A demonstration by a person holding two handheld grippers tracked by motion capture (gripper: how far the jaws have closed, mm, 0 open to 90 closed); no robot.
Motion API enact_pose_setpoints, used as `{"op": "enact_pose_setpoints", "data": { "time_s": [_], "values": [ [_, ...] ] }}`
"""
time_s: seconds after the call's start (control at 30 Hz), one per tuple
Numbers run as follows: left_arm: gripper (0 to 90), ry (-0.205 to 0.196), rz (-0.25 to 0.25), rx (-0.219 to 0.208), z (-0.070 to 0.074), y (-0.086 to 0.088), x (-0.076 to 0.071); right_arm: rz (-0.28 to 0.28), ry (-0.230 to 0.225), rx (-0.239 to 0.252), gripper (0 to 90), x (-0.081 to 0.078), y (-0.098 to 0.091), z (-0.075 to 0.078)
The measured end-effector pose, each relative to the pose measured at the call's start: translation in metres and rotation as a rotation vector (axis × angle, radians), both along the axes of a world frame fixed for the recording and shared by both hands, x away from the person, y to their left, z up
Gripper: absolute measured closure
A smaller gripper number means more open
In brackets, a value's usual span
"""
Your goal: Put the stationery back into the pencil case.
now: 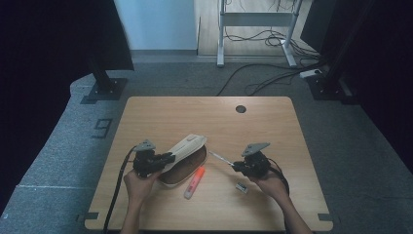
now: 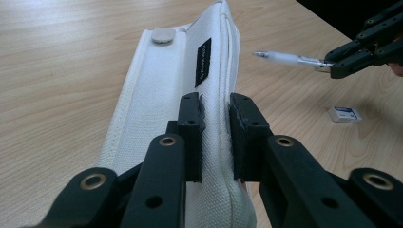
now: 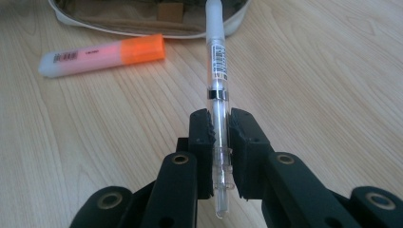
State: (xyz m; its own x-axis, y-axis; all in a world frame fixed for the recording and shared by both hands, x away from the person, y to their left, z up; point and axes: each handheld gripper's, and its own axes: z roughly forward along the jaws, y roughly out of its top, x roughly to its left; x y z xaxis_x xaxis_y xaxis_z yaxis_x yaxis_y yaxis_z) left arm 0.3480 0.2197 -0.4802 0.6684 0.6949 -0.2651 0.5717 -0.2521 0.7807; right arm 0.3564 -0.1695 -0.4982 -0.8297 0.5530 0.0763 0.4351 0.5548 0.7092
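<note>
On the table point(image 1: 272, 126) the pencil case point(image 1: 187, 156) lies left of centre. Our left gripper point(image 1: 168, 160) is clamped on its raised flap, holding the case open. Our right gripper point(image 1: 233, 167) pinches the clear pen point(image 1: 220, 158), tip toward the case. Packing is in hand; next we guide the pen into the opening, clear of the highlighter point(image 1: 194, 183) and the small eraser point(image 1: 242, 186).

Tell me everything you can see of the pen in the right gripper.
The pen is slim, with a clear plastic barrel, a frosted white cap end, a barcode label and a thin metal band. The right gripper is shut on its rear part, so it sticks out forward, off the table, its tip aimed at the open pencil case. Nothing else touches it. The orange highlighter lies on the table beside it.
</note>
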Motion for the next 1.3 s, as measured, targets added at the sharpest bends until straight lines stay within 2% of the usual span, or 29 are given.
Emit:
{"op": "enact_pose_setpoints", "data": {
  "time_s": [1.03,1.3],
  "values": [
    [75.8,-0.002,-0.013,0.003,0.0,-0.005,0.0,0.111,0.02,-0.039,78.0,0.021,0.077,-0.01],
    [75.8,-0.002,-0.014,-0.002,-0.001,-0.006,0.0,0.124,0.022,-0.054,78.0,0.026,0.094,-0.011]
  ]
}}
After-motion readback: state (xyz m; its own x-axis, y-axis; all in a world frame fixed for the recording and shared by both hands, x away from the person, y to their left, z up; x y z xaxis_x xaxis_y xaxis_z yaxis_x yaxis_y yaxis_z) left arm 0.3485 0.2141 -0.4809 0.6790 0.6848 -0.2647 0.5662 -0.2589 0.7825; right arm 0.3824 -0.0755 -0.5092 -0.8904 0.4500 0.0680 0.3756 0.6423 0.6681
